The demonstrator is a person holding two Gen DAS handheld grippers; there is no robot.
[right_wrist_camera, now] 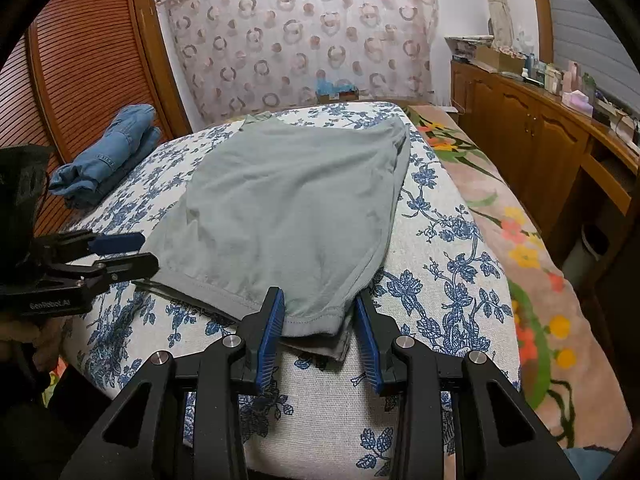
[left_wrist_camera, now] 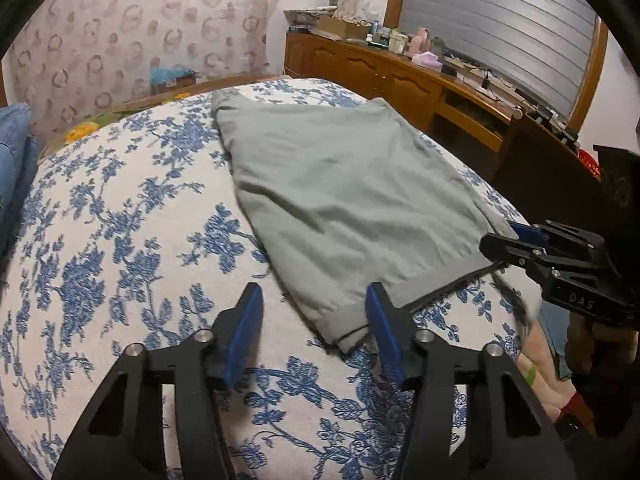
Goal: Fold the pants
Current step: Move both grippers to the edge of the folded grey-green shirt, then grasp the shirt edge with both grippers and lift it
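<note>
At the bottom of the left wrist view the left gripper (left_wrist_camera: 314, 332) has its jaws half spread, and the near hem corner of the grey-green pants (left_wrist_camera: 340, 208) lies between the blue pads without either pressing it; the right pad sits just beside the cloth, the left pad apart from it. In the right wrist view the right gripper (right_wrist_camera: 320, 328) straddles the other hem corner at lower centre, jaws rather narrow, the left pad touching the fabric edge; whether it truly pinches I cannot tell.

The pants (right_wrist_camera: 288, 200) lie flat on the blue-flowered bed (right_wrist_camera: 440, 240), their long axis running from the grippers up toward the top of the frame, the far end near the patterned curtain (right_wrist_camera: 300, 40). Both hands sit at the near hem, so the coming fold would likely carry that edge away toward the far end. Folded jeans (right_wrist_camera: 108, 152) rest at the left.
</note>
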